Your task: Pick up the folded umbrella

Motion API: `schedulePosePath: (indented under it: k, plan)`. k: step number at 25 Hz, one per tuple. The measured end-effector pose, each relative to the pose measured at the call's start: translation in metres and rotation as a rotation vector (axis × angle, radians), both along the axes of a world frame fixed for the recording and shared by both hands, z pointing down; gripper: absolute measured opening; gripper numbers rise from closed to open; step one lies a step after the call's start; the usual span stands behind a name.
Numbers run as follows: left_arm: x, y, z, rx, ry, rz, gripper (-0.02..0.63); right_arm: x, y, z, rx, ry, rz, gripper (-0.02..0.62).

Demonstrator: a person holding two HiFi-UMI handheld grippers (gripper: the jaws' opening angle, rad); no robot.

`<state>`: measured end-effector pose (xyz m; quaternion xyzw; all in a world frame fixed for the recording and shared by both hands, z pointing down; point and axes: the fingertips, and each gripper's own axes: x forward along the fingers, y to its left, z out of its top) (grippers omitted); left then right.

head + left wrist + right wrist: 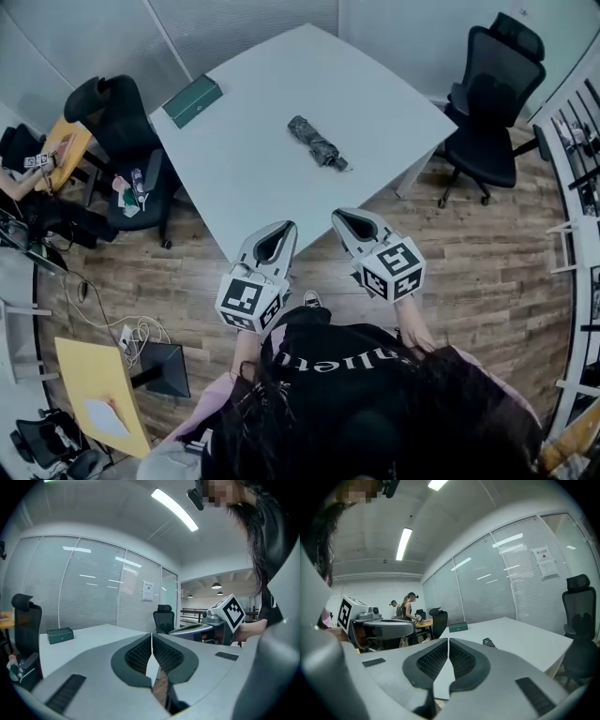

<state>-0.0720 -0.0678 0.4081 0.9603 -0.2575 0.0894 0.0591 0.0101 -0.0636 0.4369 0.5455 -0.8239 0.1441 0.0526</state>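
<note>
Overhead, in the head view, the folded umbrella (317,142) lies on the white table (281,94), towards its middle and well apart from both grippers. A green box (192,100) sits near the table's far left corner. The left gripper (284,228) and right gripper (340,217) are held side by side over the wooden floor (469,262), their tips at the table's near edge, pointing towards it. A black office chair (492,103) stands at the table's right, and another chair (122,122) at its left.

Next, the left gripper view looks along that gripper's two jaws: the ribbed pads are pressed together with nothing between them. Beyond them the tabletop stretches away with the green box at the left, and the right gripper's marker cube (232,611) shows at the right.

Lastly, the right gripper view shows its jaws pressed together too, pinching nothing. The umbrella rests on the table just above and right of the jaw tips, far off, with the green box beyond it. Two people (407,609) stand in the background at the left.
</note>
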Motion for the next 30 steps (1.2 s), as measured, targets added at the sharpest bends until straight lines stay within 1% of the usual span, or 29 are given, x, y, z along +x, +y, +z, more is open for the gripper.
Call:
schedulePosePath:
  k: [5,9,15,20,24,27,30]
  plan:
    - [-0.014,-0.041,0.011,-0.016,0.003,0.031,0.026,-0.009,-0.042,0.011,-0.022,0.019,0.043,0.023]
    - [-0.022,-0.062,0.016,-0.024,0.007,0.047,0.026,-0.012,-0.064,0.017,-0.040,0.032,0.076,0.023]
    - [-0.024,-0.078,0.016,-0.037,0.036,0.049,0.026,-0.015,-0.084,0.022,-0.062,0.062,0.073,0.023]
    - [-0.013,-0.087,0.019,-0.037,0.029,0.060,0.026,-0.005,-0.104,0.026,-0.075,0.101,0.055,0.023]
    - [-0.007,-0.102,0.028,-0.047,0.021,0.042,0.026,0.007,-0.126,0.037,-0.094,0.085,0.056,0.023]
    - [-0.003,-0.119,0.037,-0.058,0.017,0.009,0.026,0.014,-0.144,0.049,-0.111,0.079,0.038,0.023]
    - [0.008,-0.138,0.043,-0.058,0.009,-0.019,0.026,0.029,-0.164,0.061,-0.120,0.089,0.021,0.025]
